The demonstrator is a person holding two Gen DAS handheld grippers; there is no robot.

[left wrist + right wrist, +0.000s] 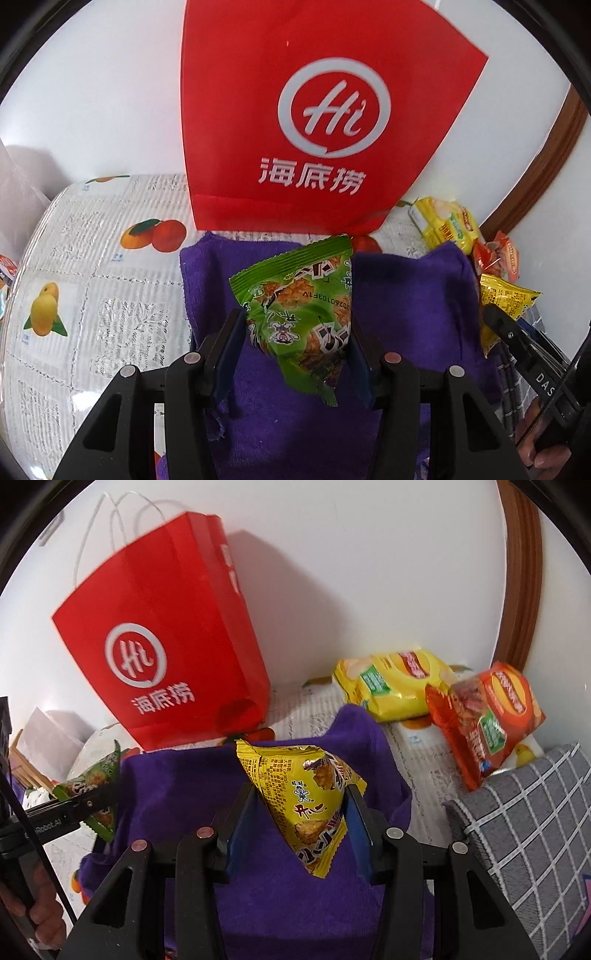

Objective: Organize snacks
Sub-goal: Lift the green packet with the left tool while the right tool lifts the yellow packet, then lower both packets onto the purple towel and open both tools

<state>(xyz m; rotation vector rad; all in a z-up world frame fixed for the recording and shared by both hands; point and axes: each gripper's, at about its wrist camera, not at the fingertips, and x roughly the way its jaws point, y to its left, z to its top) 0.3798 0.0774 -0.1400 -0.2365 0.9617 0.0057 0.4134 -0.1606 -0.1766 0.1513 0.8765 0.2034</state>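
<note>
My left gripper (295, 325) is shut on a green snack packet (299, 314), held above a purple towel (406, 295). My right gripper (301, 805) is shut on a yellow snack packet (306, 805) over the same purple towel (177, 786). A red paper bag (314, 110) with a white logo stands upright against the wall just beyond the towel; in the right wrist view the red bag (166, 657) leans at the left. The other gripper's yellow packet (502, 299) shows at the right edge of the left wrist view, and the green packet (96, 779) at the left edge of the right one.
A yellow chip bag (391, 683) and an orange chip bag (484, 716) lie at the back right by the wall. A grey checked cloth (528, 812) sits at the right. The tablecloth (92, 295) has printed fruit. A wooden door frame (524, 572) rises at the far right.
</note>
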